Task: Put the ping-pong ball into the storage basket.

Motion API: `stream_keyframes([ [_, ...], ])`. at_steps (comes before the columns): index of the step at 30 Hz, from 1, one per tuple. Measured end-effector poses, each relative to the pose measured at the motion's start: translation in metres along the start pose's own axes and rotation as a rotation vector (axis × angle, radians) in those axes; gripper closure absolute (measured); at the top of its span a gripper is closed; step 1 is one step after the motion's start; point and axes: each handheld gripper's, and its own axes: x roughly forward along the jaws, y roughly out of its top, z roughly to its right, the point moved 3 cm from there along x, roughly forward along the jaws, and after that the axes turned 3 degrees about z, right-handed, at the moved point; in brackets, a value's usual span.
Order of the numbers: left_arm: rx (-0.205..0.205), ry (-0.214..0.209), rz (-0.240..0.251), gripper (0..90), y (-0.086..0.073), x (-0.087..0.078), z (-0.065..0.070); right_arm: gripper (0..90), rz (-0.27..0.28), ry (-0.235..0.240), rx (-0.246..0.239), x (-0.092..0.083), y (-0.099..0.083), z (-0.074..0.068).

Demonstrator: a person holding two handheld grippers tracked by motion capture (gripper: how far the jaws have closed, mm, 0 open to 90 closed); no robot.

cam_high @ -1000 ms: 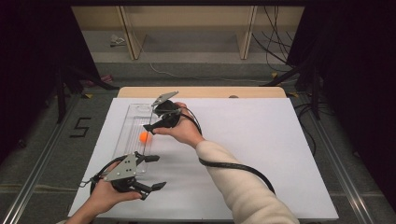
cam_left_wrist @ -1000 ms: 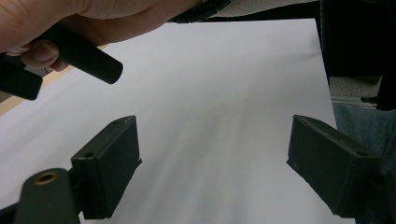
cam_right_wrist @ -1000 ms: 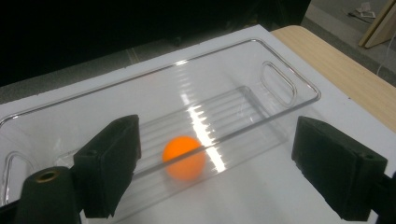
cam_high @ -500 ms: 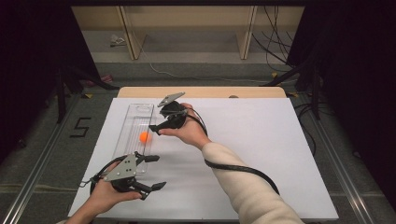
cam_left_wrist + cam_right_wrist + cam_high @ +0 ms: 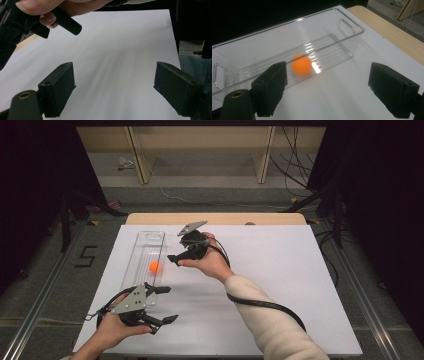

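Even overhead light on the white table sheet point(image 5: 280, 270), dark surroundings; glare streaks on the clear tray point(image 5: 317, 47), both gripper views soft, near jaws blurred.

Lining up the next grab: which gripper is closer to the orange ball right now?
The right gripper. It hangs just beside the clear tray, level with the orange ball, jaws open. The left gripper sits off the tray's near end, farther away, also open.

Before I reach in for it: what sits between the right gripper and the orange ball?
In the right gripper view, the near wall of the clear bin stands between the open right gripper and the orange ball; otherwise bare white table.
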Motion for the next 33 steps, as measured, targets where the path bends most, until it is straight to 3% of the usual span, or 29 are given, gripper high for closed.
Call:
stream_keyframes([
  [33,-0.003,0.003,-0.004,16.3,-0.001,0.0,0.0,16.5,0.005,-0.041,0.035,-0.038,-0.03,0.015],
])
